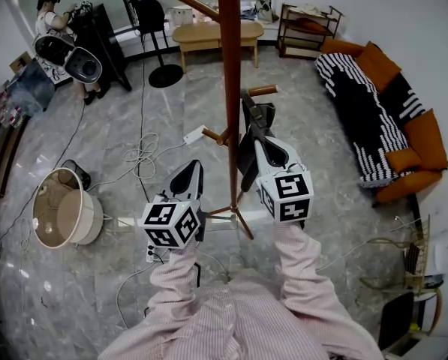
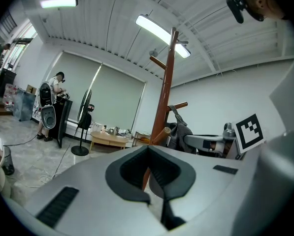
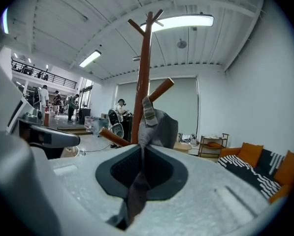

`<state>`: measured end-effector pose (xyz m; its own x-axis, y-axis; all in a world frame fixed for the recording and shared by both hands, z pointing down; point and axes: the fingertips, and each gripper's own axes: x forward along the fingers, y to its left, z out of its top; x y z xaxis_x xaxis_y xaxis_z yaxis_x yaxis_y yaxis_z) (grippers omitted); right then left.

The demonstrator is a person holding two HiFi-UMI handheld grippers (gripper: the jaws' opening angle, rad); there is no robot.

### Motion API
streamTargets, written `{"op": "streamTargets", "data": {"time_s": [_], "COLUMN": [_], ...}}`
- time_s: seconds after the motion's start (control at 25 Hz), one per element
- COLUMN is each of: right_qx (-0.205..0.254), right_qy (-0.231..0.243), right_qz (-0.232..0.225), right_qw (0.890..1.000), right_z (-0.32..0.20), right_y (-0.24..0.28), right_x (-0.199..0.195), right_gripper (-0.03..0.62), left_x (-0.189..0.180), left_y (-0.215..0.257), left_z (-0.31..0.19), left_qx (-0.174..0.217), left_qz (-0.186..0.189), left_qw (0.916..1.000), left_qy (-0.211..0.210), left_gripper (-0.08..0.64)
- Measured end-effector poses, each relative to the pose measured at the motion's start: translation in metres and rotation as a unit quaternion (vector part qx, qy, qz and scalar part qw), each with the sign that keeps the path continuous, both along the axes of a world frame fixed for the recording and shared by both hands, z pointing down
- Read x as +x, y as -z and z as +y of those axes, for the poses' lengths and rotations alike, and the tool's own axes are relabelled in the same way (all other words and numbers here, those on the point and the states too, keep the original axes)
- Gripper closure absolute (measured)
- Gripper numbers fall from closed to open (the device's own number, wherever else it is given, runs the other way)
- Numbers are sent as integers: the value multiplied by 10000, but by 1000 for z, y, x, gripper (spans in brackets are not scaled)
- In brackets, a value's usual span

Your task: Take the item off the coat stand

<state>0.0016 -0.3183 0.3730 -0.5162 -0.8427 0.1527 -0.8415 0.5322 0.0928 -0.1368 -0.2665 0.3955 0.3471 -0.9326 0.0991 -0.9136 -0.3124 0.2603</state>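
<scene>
A brown wooden coat stand [image 1: 229, 88] rises in front of me. A dark grey bag [image 1: 257, 120] hangs by its strap from a short peg [image 1: 263, 91] on the stand's right side. My right gripper [image 1: 259, 142] reaches to the bag just below that peg. In the right gripper view its jaws [image 3: 142, 149] are shut on a strip of the grey bag [image 3: 159, 124], which runs down between the pads. My left gripper [image 1: 195, 165] hovers left of the pole, apart from the bag. Its jaws [image 2: 147, 149] are shut and hold nothing, and the coat stand [image 2: 167, 87] shows beyond them.
The stand's legs [image 1: 239, 216] spread on the marble floor by my feet. Cables [image 1: 141, 156] and a power strip [image 1: 194, 134] lie to the left, near a cream bucket [image 1: 62, 212]. A fan stand [image 1: 163, 73], a wooden table [image 1: 212, 32], a sofa [image 1: 374, 118] and a person [image 1: 55, 21] are farther off.
</scene>
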Motion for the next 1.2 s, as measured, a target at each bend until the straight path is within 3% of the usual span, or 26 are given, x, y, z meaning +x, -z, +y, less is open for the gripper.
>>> {"op": "streamTargets", "data": {"time_s": [0.6, 1.2], "right_qx": [586, 843], "right_qy": [-295, -629], "right_qz": [37, -113], "right_qw": [9978, 9944], "right_z": [3, 8], "right_y": [45, 64], "right_x": [23, 56], "right_gripper": [575, 577], "left_x": [14, 34], "left_y": [21, 28], "left_z": [-5, -3], "left_qx": [256, 390], "left_qz": [-2, 28], "left_qw": [9991, 9978], "left_qy": [-350, -535], "left_gripper": [558, 558]}}
